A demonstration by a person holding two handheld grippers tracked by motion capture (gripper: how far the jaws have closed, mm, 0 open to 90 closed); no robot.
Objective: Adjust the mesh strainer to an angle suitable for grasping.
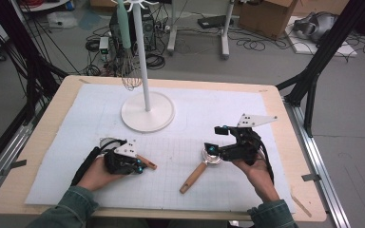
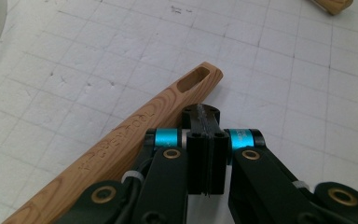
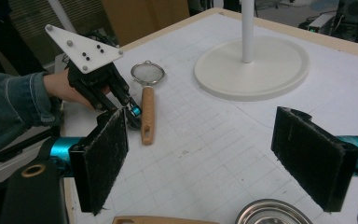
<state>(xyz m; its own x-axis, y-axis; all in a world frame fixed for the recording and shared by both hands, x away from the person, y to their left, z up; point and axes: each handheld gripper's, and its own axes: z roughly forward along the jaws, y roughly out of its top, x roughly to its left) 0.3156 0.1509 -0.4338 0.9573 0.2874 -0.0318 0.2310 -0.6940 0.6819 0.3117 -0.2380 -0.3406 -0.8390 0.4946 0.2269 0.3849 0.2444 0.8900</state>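
Cables and boxes littered the grey floor beyond the table (image 1: 38,142), which carried a white gridded mat (image 1: 228,114) and a white rack (image 1: 147,112) on a round base, with a whisk (image 1: 131,76) already hanging from its top. By my reading, the job was hanging utensils on that rack, and two wooden-handled strainers were left on the mat. In the high view your left gripper (image 1: 140,166) sat low over the left strainer (image 1: 147,163), and your right gripper (image 1: 216,142) was poised above the right strainer (image 1: 197,173), neither tool lifted yet. The left gripper view showed what the overhead camera could not: your left gripper (image 2: 205,116) was fully closed with nothing between its jaws, its tip just beside the left strainer's handle (image 2: 121,140), near the hanging slot; you had no grip on it. The right gripper view gave the other missing details: your right gripper (image 3: 223,154) stood wide open and empty, with the right strainer's steel rim (image 3: 272,212) at the frame's bottom edge, and it revealed the left strainer's mesh bowl (image 3: 148,73), which your hand hid from above.
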